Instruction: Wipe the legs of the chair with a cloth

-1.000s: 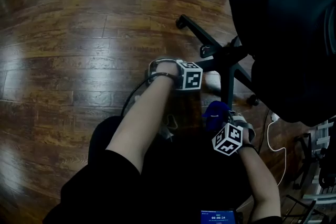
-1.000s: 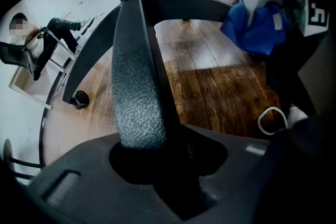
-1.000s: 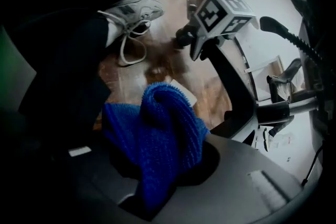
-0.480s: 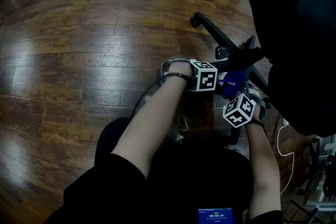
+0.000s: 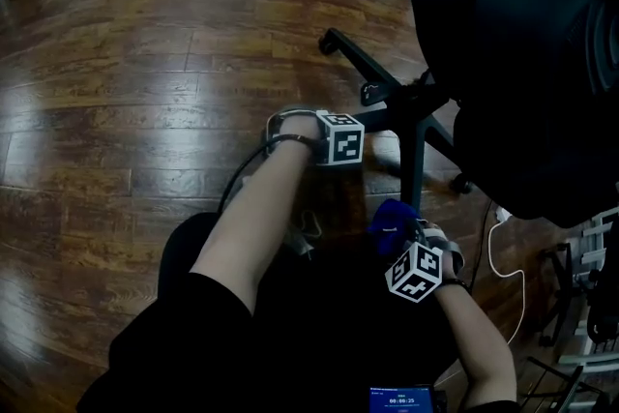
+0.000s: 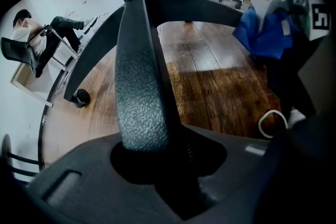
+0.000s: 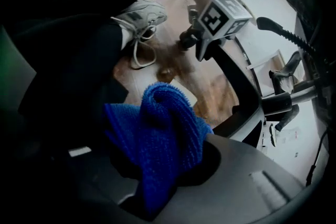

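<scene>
Chair leg (image 6: 140, 92): long axis straight out from left tool (image 6: 157, 165), clamped; right tool (image 7: 157, 181) pinches cloth (image 7: 157, 134).

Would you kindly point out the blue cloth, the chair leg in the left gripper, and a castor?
blue cloth (image 7: 163, 134), right gripper view, on its bunched middle fold.
chair leg (image 6: 140, 97), left gripper view, on its textured top face.
castor (image 6: 80, 98), left gripper view, on the wheel at the floor.

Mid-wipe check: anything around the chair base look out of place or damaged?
Nothing spilled or damaged. One thing: a white cable lies looped on the floor close to a chair wheel, where it might snag. The left gripper grips a chair leg; the right gripper holds the blue cloth.
</scene>
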{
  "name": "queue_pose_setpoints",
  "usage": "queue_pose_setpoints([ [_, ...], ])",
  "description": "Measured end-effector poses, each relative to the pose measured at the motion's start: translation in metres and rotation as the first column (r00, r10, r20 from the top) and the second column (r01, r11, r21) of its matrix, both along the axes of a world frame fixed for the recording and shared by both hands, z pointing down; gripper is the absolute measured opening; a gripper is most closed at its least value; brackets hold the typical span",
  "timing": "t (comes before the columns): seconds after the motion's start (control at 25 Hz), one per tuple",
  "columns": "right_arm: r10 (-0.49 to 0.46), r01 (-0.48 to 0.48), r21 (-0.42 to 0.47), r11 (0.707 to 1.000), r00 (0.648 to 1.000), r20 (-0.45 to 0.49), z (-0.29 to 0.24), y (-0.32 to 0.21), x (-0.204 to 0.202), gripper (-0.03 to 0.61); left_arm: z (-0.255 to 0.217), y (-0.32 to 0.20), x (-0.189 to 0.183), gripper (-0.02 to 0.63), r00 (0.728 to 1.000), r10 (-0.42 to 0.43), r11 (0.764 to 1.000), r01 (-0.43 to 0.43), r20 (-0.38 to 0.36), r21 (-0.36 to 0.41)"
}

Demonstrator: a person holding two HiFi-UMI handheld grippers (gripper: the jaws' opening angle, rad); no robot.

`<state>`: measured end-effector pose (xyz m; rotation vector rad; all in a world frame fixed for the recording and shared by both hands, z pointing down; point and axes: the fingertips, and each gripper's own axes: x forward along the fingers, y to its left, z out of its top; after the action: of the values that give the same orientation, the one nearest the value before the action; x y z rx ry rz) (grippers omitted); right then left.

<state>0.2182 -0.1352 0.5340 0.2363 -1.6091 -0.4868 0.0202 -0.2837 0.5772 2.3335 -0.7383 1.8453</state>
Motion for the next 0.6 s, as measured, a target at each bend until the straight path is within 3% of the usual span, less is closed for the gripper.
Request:
queue_pose_setpoints([
  [0.24,-0.015,0.014,0.032,0.999,1.000,0.006,-0.001,-0.018,-0.004,0.086,0.000,0.000,0.000,0.129,1.000,-0.004,1.000,0.004,0.005,-0.002],
  [0.4,0.013,-0.020,0.133,0.991,0.999,0.050,-0.016,-0.078,-0.027,0.086,-0.001,0.000,0.002,0.129,1.000,0.000,1.000,0.000,0.003,-0.009],
  [0.6,0.076,-0.108,0.294,0.950,0.990,0.118,-0.043,-0.166,-0.061,0.086,-0.003,0.001,0.005,0.129,1.000,-0.001,1.000,0.001,-0.014,-0.018],
])
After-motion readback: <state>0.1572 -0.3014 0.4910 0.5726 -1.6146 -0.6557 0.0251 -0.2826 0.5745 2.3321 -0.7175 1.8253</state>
